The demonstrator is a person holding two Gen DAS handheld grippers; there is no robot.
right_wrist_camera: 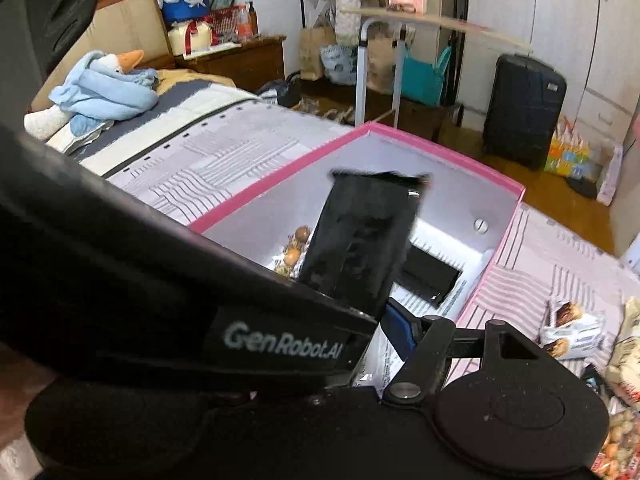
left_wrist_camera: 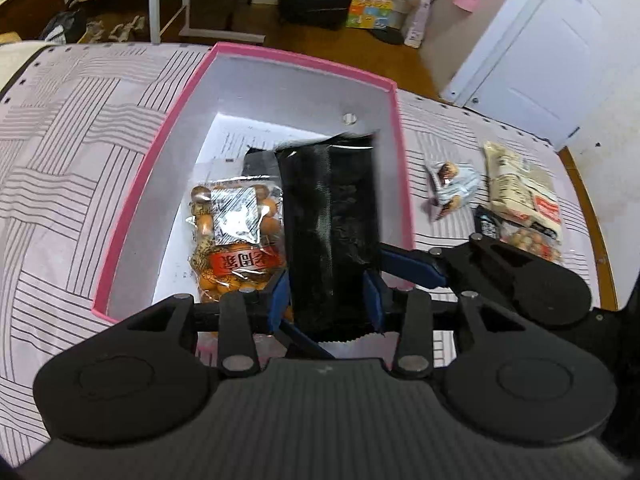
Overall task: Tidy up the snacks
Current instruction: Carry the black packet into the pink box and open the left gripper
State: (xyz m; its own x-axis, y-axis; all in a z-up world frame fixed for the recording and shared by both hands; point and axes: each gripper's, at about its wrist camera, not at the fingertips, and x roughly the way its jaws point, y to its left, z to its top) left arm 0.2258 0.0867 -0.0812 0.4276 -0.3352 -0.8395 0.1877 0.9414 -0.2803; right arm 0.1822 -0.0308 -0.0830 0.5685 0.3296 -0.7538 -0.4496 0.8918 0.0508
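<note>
Clamping a long black foil snack packet (left_wrist_camera: 332, 236) between its blue-padded fingers (left_wrist_camera: 278, 296), your left tool (left_wrist_camera: 326, 298) holds it by the near end, with the packet's far end reaching out over the open pink-rimmed cardboard box (left_wrist_camera: 132, 208). From the right wrist view the same packet (right_wrist_camera: 360, 240) tilts up above the box's white interior (right_wrist_camera: 516, 196). Your right tool (left_wrist_camera: 424, 266) sits just beside the packet on its right side; one blue finger (right_wrist_camera: 400, 330) shows there, but you cannot tell from either view whether that tool is wide or closed.

Inside the box, a clear bag of orange coated nuts with a red label (left_wrist_camera: 236, 236) lies left of the held packet, and a flat black packet (right_wrist_camera: 430, 276) lies on the printed paper lining the floor. The box rests on a bed with a pink striped cover (left_wrist_camera: 72, 152). Right of the box, on the cover, lie a small white-wrapped chocolate bar (left_wrist_camera: 452, 188) and a beige snack bag (left_wrist_camera: 520, 188).
</note>
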